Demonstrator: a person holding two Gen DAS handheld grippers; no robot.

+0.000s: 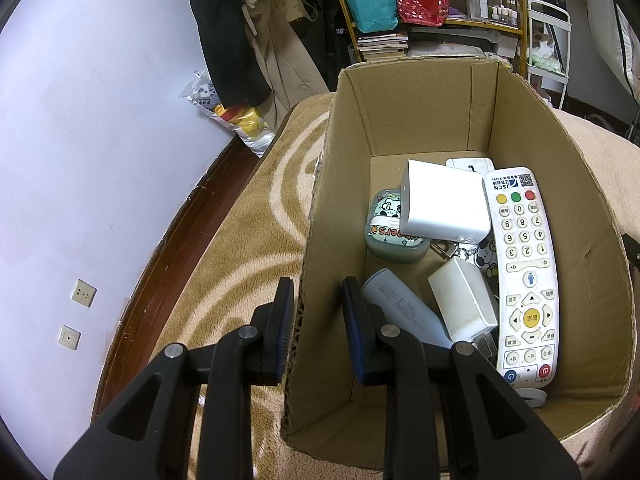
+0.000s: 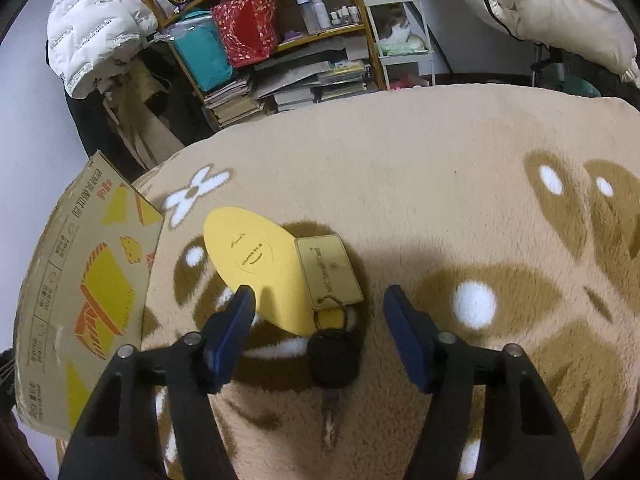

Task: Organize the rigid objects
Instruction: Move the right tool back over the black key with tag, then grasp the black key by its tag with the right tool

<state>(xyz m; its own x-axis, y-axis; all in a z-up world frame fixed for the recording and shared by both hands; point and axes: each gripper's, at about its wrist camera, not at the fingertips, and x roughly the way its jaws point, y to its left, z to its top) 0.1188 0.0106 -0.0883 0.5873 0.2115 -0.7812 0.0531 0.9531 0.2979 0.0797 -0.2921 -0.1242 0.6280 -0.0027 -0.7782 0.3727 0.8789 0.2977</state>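
The left gripper [image 1: 316, 312] sits nearest the left wrist camera, its two black, blue-padded fingers [image 1: 280, 320] straddling the near left wall of the open brown corrugated cardboard box [image 1: 420, 112], one finger outside and one inside; a gap shows on both sides of the wall, so the gripper is released rather than clamped on it. Inside the box lie a long white remote control with coloured buttons [image 1: 522, 276] along the right wall; a white cube-shaped charger [image 1: 444, 204] resting on a grey-green cartoon-printed case [image 1: 390, 226]; a pale blue cylindrical power bank [image 1: 404, 312] just beside the inner finger; and an off-white plug adapter [image 1: 464, 300] between the power bank and the remote; the box stands on a tan plush blanket with brown swirls [image 1: 248, 208].

In the right wrist view the right gripper [image 2: 318, 292] is spread wide above the same blanket; between its fingers lie a flat yellow oval card [image 2: 248, 256], a gold rectangular tag [image 2: 328, 270] overlapping its edge, and a black-headed key [image 2: 334, 364] joined to the tag by a ring; nothing is grasped; the box's printed outer wall stands to the left.
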